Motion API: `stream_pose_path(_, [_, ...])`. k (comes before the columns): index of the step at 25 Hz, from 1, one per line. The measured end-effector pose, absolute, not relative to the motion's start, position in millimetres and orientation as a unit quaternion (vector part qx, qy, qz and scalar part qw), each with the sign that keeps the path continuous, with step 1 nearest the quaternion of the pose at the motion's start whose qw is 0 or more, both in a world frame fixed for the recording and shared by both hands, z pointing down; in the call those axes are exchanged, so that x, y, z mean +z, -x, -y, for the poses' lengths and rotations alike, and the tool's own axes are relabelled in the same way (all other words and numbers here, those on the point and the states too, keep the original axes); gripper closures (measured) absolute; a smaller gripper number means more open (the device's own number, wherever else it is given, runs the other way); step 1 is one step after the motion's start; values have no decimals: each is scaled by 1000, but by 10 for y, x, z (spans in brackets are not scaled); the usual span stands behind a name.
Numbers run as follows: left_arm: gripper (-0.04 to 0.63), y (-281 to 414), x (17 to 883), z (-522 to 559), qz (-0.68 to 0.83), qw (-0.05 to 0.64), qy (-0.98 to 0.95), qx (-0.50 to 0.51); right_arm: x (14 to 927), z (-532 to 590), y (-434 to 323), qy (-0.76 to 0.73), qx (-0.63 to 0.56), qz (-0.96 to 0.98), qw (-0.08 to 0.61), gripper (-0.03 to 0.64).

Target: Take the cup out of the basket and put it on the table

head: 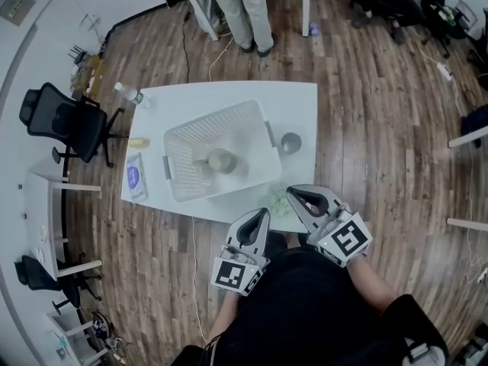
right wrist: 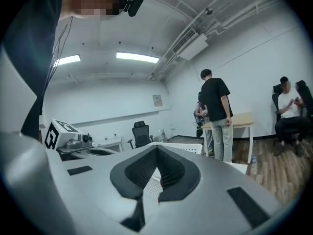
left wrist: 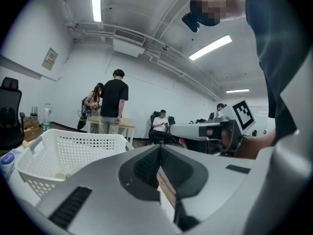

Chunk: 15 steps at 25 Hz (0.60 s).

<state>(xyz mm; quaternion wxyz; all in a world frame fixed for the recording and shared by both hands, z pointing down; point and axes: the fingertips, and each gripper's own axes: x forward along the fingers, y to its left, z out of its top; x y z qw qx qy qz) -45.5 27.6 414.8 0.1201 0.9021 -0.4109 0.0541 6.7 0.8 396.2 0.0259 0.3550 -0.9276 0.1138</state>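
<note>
My left hand-held gripper [head: 261,216] and right hand-held gripper [head: 293,195] clenching empty; cup [head: 290,142] sitting on counter [head: 229,94] beside basket [head: 191,136]; basket contents [head: 221,161] looking blurry.

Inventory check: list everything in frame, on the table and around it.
table: one, white, on the wood floor
basket: one, white, perforated, middle of table
round things: two, pale, on the basket's floor; kind unclear
cup: one, grey, on table just right of basket
bottle: one, clear, table's far left corner
yellow item: one, left of basket
packet: one, white and blue, table's left edge
green item: one, pale, table's near edge
office chair: one, black, left of table
standing person: one, beyond the table
left tool: grey, shut, empty, at near edge
right tool: grey, shut, empty, beside it
</note>
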Motion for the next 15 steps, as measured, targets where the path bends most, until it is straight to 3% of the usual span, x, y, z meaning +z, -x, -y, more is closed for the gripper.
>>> stream_pose_path(5, [584, 500, 4121, -164, 395, 124, -909, 52, 3989, -35, -68, -370, 118, 921, 34, 594])
stream_pose_path(12, [583, 801, 4256, 270, 367, 81, -916, 142, 4058, 8, -122, -405, 122, 905, 51, 594])
stream_pose_path(15, [527, 919, 4354, 524, 349, 57, -915, 195, 4102, -18, -178, -420, 125, 897, 58, 593])
